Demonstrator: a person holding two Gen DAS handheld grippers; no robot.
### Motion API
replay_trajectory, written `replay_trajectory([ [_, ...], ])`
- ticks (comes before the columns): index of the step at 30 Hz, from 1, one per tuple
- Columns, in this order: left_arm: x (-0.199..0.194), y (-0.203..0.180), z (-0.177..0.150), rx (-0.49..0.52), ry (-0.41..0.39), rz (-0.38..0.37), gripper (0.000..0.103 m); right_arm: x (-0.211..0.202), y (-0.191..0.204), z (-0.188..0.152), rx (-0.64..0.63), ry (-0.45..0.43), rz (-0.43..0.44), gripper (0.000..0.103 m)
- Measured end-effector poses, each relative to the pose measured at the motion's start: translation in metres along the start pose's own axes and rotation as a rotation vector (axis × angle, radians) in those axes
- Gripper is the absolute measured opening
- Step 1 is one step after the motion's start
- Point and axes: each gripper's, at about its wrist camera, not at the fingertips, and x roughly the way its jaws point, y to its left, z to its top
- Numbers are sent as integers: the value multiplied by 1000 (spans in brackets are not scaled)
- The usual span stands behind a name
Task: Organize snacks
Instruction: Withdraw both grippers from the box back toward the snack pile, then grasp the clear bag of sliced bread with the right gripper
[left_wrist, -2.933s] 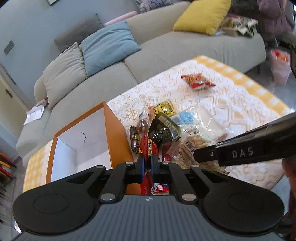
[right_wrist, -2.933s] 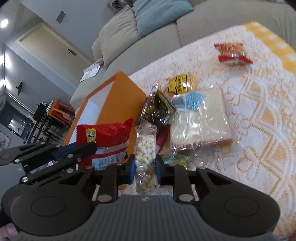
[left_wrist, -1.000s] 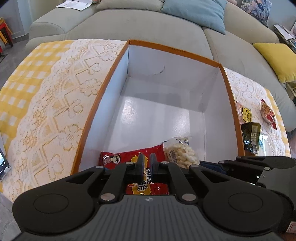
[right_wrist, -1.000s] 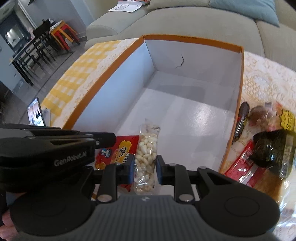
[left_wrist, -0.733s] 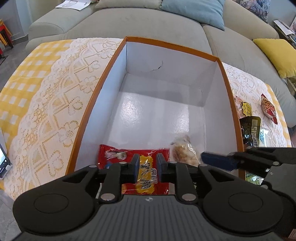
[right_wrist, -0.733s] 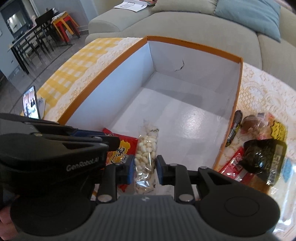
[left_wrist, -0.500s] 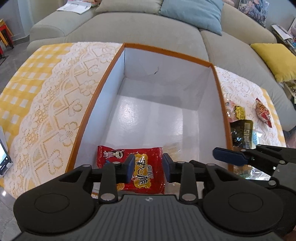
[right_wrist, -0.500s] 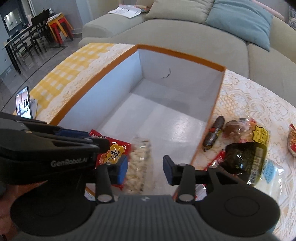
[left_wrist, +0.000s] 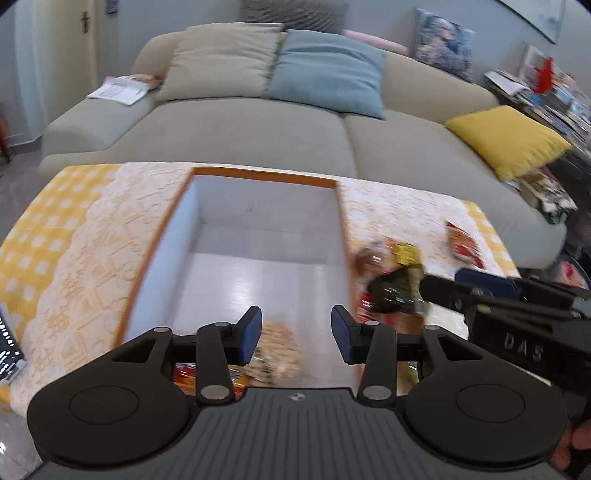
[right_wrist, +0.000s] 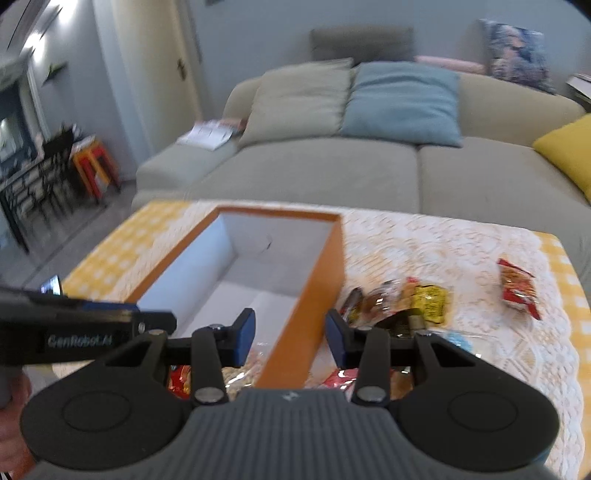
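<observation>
An orange box with a white inside (left_wrist: 258, 236) (right_wrist: 325, 266) stands on the lace-covered table. A clear peanut bag (left_wrist: 275, 350) (right_wrist: 240, 373) and a red snack packet (left_wrist: 184, 371) (right_wrist: 179, 376) lie at its near end. My left gripper (left_wrist: 295, 332) is open and empty above them. My right gripper (right_wrist: 290, 334) is open and empty, raised above the box's right wall. It also shows in the left wrist view (left_wrist: 491, 291). A pile of snack packets (left_wrist: 395, 284) (right_wrist: 399, 302) lies right of the box.
A lone red packet (left_wrist: 463, 245) (right_wrist: 517, 288) lies far right on the table. A grey sofa (left_wrist: 295, 122) with cushions runs behind the table. A phone (left_wrist: 7, 347) sits at the table's left edge. Chairs and a red stool (right_wrist: 94, 166) stand at far left.
Both grippers opened and let go of the red packet and the peanut bag inside the box. Both have since lifted and pulled back, the right one shifting right over the box wall.
</observation>
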Motion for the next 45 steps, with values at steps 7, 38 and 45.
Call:
replay_trajectory([
  [7,5,-52,-13,134,17,-49,50,-25,-34,-21,34,-34,-61,41],
  [38,105,-143,-7,184,204,-245,53,27,-175,-76,280,163,-104,55],
  [45,150,-145,-11,135,271,-209,53,54,-204,-78,355,170,-70,55],
])
